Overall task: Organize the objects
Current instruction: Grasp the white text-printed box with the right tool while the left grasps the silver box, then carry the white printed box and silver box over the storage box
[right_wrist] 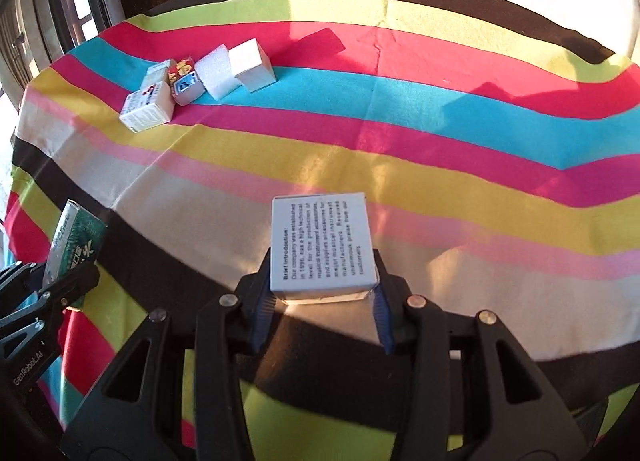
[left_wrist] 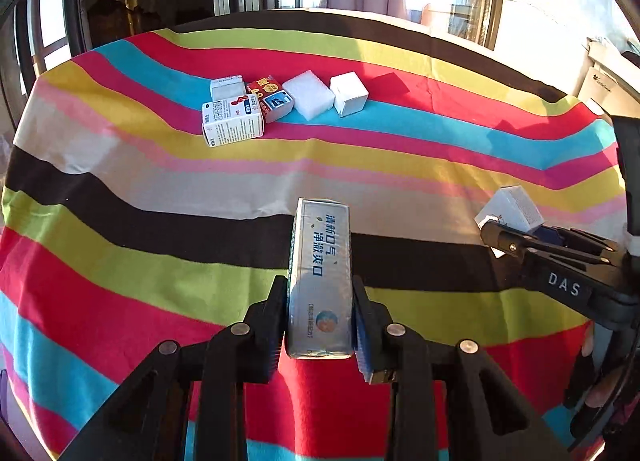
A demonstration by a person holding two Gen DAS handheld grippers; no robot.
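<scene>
My left gripper (left_wrist: pixel 320 293) is shut on a narrow silver-green box with Chinese print (left_wrist: pixel 320 261), held above the striped tablecloth (left_wrist: pixel 160 197). The right wrist view shows this box (right_wrist: pixel 76 237) and the left gripper (right_wrist: pixel 60 281) at the left edge. My right gripper (right_wrist: pixel 322 273) is shut on a white box printed "Brief Introduction" (right_wrist: pixel 320 237). The left wrist view has that white box (left_wrist: pixel 512 209) and the right gripper (left_wrist: pixel 504 237) at the right. Near the table's far side lies a row: a white medicine box (left_wrist: pixel 232 125), a red box (left_wrist: pixel 272 99), a white foam block (left_wrist: pixel 309 99) and a white cube box (left_wrist: pixel 349 93).
A small pale box (left_wrist: pixel 227 87) sits behind the medicine box. The round table's edge curves close behind the row. Windows and dark furniture stand beyond it, and white cartons (left_wrist: pixel 604 73) at the far right. Bare striped cloth (right_wrist: pixel 440 133) spreads between the grippers and the row.
</scene>
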